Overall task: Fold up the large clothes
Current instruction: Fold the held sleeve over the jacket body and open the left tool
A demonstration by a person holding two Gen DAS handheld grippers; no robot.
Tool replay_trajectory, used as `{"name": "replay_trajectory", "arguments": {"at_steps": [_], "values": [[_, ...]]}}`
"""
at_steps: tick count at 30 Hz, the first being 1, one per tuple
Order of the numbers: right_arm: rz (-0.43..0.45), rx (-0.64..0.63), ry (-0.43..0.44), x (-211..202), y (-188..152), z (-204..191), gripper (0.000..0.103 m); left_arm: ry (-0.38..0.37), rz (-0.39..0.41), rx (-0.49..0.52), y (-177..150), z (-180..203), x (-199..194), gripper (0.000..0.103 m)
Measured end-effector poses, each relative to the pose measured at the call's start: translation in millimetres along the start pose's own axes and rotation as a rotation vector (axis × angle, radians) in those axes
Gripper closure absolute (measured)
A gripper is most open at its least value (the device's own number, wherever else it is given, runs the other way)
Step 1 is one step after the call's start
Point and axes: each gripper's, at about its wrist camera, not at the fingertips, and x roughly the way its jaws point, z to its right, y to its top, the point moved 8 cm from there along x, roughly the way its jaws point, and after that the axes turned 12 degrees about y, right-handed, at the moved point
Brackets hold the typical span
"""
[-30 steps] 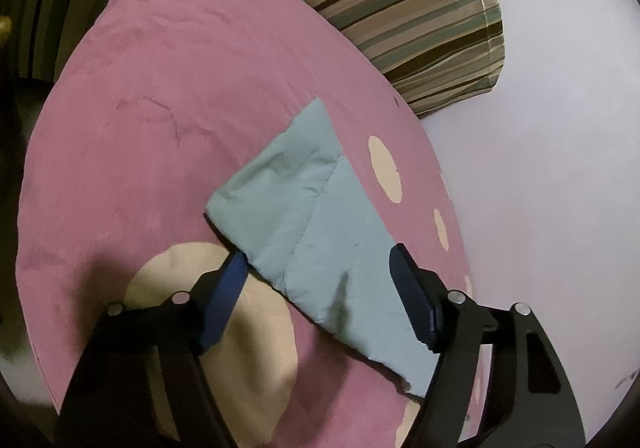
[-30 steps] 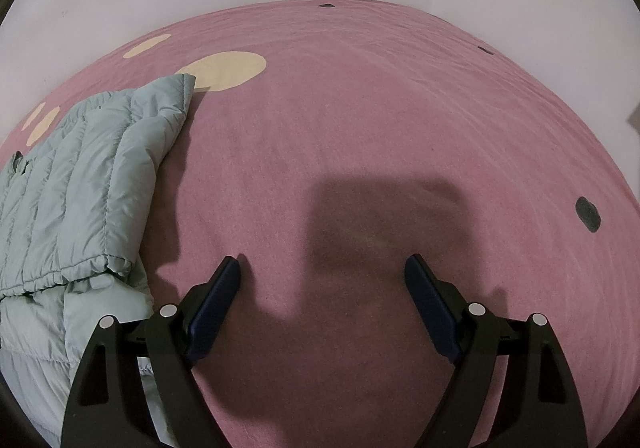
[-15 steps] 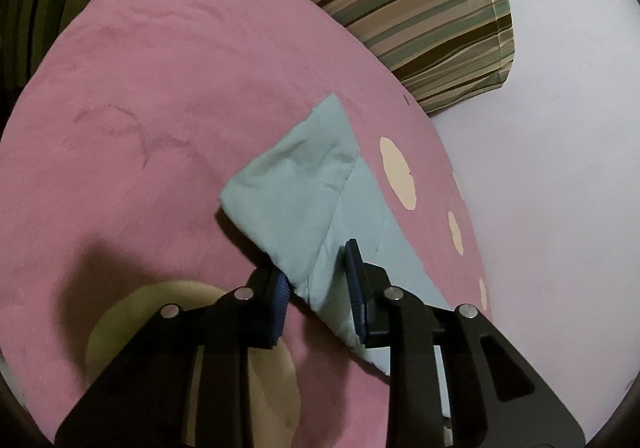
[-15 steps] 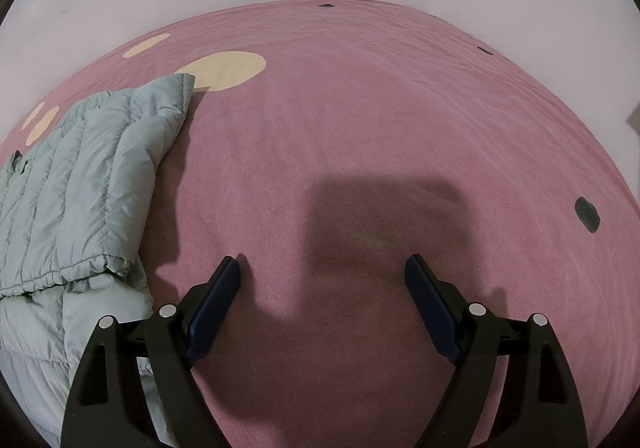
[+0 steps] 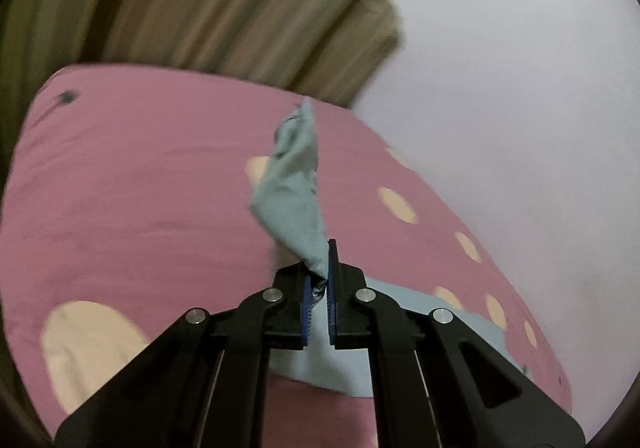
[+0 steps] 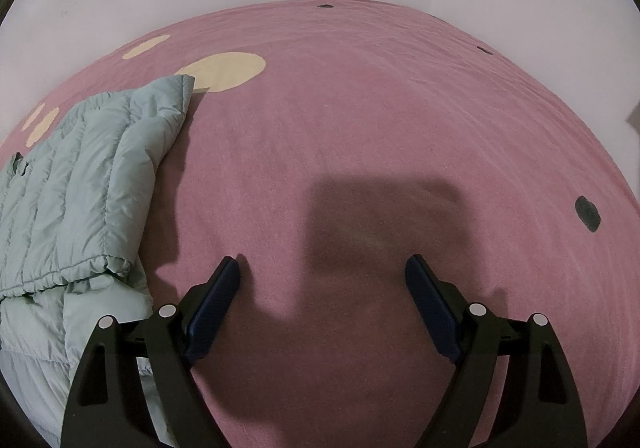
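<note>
The left gripper (image 5: 319,280) had clamped the jacket (image 5: 294,200) and lifted it off the pink blanket (image 5: 140,176) toward the striped pillow (image 5: 224,8), while the right gripper (image 6: 322,278) sat wide open, empty.

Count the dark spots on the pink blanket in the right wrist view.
3. One dark spot lies near the pink blanket's right edge, a smaller one sits up toward the far right, and one at the far edge. More may be hidden under the jacket.

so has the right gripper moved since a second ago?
No. The right gripper sits open over the same shadow patch on the pink blanket, and the quilted jacket holds its place in frame.
</note>
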Motion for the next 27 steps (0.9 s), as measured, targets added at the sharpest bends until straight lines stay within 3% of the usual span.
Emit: {"name": "replay_trajectory", "arguments": {"at_steps": [5, 15, 21, 27], "values": [[0.002, 0.004, 0.003, 0, 0, 0, 0.019, -0.109, -0.034, 0.124, -32, 88, -9, 0.097], [0.002, 0.009, 0.006, -2, -1, 0, 0.019, -0.329, -0.140, 0.432, -151, 268, -42, 0.097], [0.002, 0.011, 0.007, -2, -2, -1, 0.019, -0.417, -0.204, 0.581, -226, 334, -60, 0.097], [0.002, 0.011, 0.007, -2, -2, -1, 0.019, -0.461, -0.289, 0.698, -302, 372, -63, 0.097]]}}
